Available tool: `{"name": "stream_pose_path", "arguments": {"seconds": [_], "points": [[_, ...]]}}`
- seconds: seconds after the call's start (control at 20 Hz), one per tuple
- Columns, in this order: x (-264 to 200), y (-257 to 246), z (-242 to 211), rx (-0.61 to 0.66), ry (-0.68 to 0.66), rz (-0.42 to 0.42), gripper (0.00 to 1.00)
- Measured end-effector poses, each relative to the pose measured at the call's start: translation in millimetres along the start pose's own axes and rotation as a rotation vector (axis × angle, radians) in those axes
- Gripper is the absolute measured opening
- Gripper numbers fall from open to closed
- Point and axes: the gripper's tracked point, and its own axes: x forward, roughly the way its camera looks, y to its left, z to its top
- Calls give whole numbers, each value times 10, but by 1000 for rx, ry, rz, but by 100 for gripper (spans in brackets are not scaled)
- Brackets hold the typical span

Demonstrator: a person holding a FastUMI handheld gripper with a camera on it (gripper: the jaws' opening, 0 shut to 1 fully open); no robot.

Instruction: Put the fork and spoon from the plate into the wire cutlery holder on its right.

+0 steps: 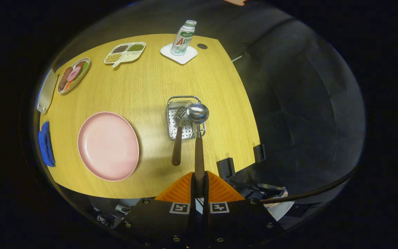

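Taking the wire cutlery holder [184,119] as the landmark and starting well to its left: a blue cloth [46,143] lies at the table's far side, and between it and the holder sits the pink plate [108,145], bare, neither utensil on it. Beyond the plate are a dish of food [73,74] and a divided tray [125,52]. The fork [178,138] already stands in the holder, tines down among the wires, its wooden handle leaning out toward the gripper. Just right of it the spoon [198,138] hangs over the holder's right side, bowl above the basket, its wooden handle running back between the fingers. The gripper [199,180] is clamped narrow on that handle's end, both pads pressing it. Far beyond the holder a bottle [184,37] stands on a white coaster [179,53].

The spoon looks stiff and light, its weight toward the metal bowl, so held at the handle's tip it may droop or swing. The polished bowl would be slippery; the wooden handle is the surer place to hold
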Motion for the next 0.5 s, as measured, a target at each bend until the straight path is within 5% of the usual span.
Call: {"name": "stream_pose_path", "arguments": {"seconds": [0.5], "points": [[210,78,77,-89,47,48,7]]}}
